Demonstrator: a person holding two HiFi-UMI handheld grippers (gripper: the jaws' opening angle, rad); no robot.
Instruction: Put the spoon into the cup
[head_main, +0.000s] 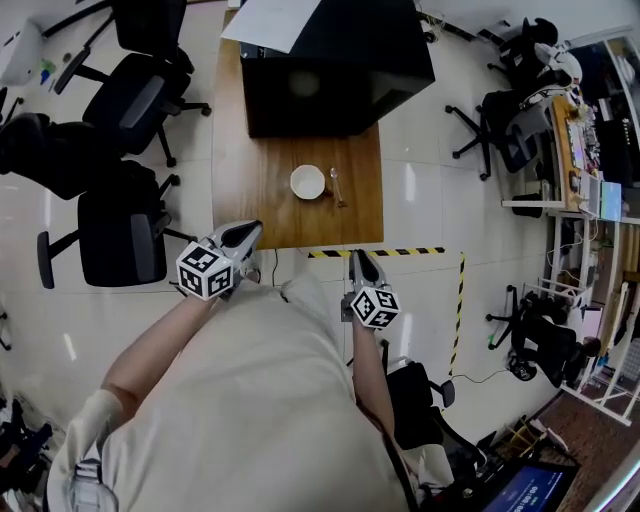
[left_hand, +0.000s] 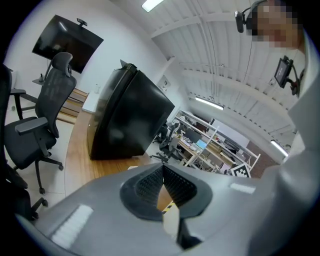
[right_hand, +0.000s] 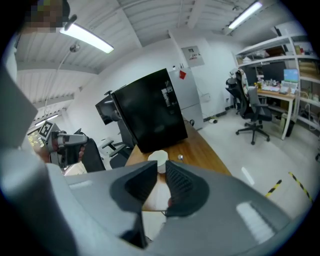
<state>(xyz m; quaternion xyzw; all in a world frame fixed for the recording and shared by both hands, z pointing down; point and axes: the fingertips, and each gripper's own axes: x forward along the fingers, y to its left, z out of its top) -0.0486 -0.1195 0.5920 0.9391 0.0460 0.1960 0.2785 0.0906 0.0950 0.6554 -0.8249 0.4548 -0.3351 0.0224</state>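
Left gripper (head_main: 250, 228) clenched and right gripper (head_main: 357, 255) slightly parted, both are hovering empty at lower centre, probably risking knocking the cup (head_main: 308, 182) beside the spoon (head_main: 337, 185).

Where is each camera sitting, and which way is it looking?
Head view: on the person's head, looking steeply down at the table, cup and spoon; both arms, left gripper and right gripper show.
Left gripper view: on the left gripper, facing the black box on the table; its own fingers show, tips together.
Right gripper view: on the right gripper, facing cup, spoon and black box; its fingers show, slightly apart.
Shared: both gripper views see the black box and table.
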